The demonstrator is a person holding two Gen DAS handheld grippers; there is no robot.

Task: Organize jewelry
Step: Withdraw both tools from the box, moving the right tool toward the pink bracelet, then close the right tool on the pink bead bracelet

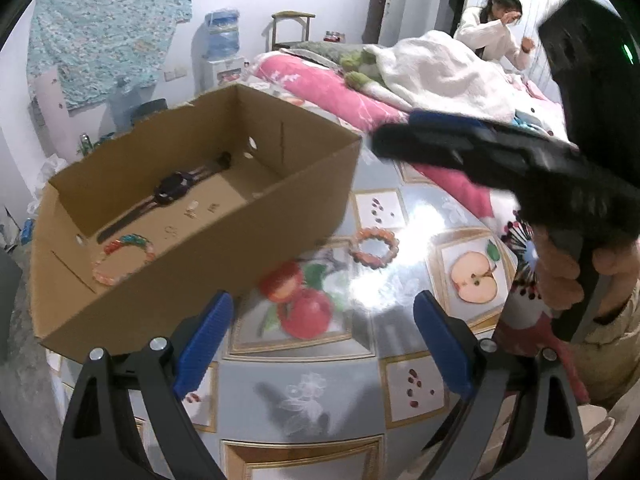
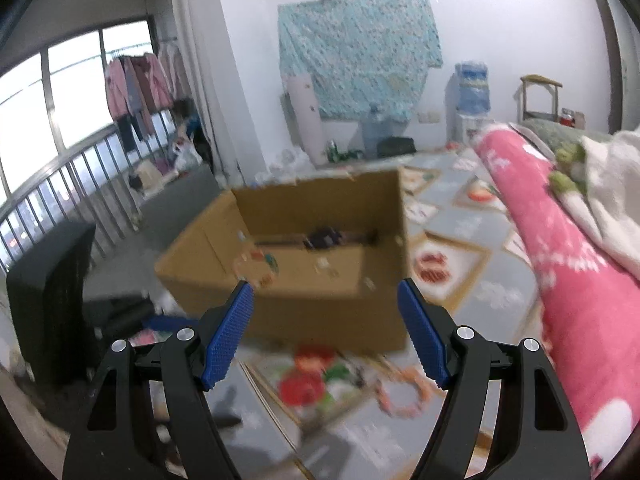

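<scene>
Bracelet [image 1: 375, 248] on tabletop [image 1: 420, 208], right of box [image 1: 224, 248]: light, beaded, limp, likely slippery; pinch across its rim. Left hand-held gripper [image 1: 322, 344] and right hand-held gripper [image 2: 325, 332] both released, holding nothing.

A pink blanket [image 2: 560, 248] lies beside a fruit-patterned tablecloth [image 1: 400, 208], a water dispenser [image 2: 472, 96] by the wall.

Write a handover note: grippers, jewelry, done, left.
Left gripper: open, empty, over the table.
Right gripper: open, empty, facing the box.
In the box: watch, multicolour bracelet, a few small pieces.
Left: orange bracelet on the table beside the box; put it in.
</scene>
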